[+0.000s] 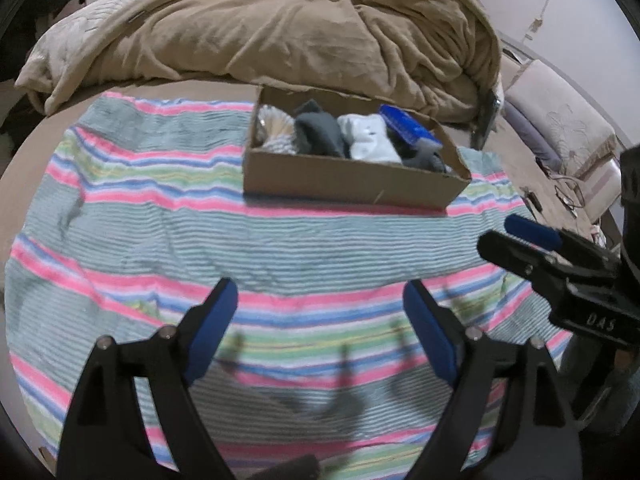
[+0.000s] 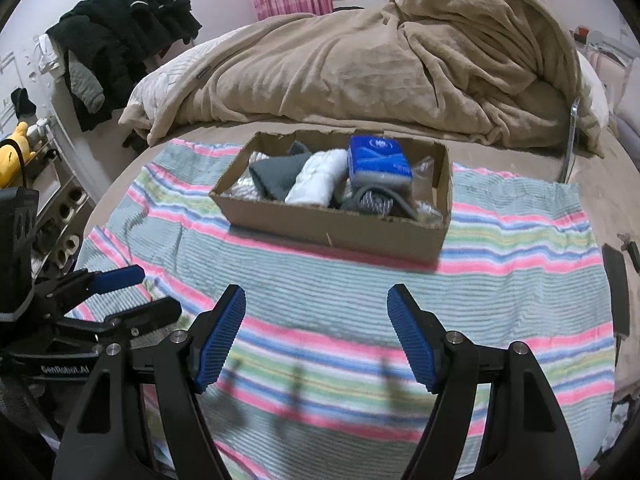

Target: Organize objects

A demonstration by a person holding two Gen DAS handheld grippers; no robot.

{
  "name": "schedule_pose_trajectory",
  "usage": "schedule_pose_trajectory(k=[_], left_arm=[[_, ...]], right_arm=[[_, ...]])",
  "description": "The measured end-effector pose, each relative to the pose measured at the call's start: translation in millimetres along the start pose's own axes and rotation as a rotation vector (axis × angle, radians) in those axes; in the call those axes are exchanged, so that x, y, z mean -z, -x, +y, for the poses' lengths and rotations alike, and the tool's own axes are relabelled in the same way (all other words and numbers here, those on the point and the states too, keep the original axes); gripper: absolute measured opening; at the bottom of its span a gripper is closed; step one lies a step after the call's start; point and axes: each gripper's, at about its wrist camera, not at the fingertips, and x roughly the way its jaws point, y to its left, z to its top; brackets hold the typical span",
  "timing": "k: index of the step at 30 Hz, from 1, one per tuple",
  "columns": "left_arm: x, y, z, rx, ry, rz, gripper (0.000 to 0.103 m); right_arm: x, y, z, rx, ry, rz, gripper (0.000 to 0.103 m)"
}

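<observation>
A cardboard box (image 1: 352,178) (image 2: 320,226) sits on a striped towel (image 1: 200,240) (image 2: 500,280) on the bed. It holds a dark grey sock (image 1: 320,132) (image 2: 280,178), a white sock (image 1: 370,140) (image 2: 316,180), a blue packet (image 1: 410,128) (image 2: 378,158), a grey patterned sock (image 2: 376,202) and a whitish bundle (image 1: 274,130). My left gripper (image 1: 320,300) is open and empty, above the towel short of the box. My right gripper (image 2: 316,304) is open and empty too; it shows at the right of the left wrist view (image 1: 516,236). The left gripper shows at the left of the right wrist view (image 2: 140,292).
A rumpled tan blanket (image 1: 280,32) (image 2: 380,60) lies behind the box. Dark clothes (image 2: 120,28) hang at the left, above a shelf with a yellow toy (image 2: 16,148). Pillows (image 1: 560,120) and glasses (image 1: 568,192) lie at the right.
</observation>
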Motion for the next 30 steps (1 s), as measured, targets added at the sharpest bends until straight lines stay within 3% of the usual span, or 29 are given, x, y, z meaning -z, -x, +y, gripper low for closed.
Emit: schedule_pose_trajectory(k=[14, 30], left_arm=[[35.9, 15.2, -10.5, -0.021, -0.029, -0.027, 0.090], [48.4, 23.7, -14.5, -0.030, -0.081, -0.080, 0.093]], right_arm=[[36.0, 14.4, 4.4, 0.014, 0.002, 0.001, 0.076], [60.1, 23.3, -1.1, 0.032, -0.013, -0.039, 0.076]])
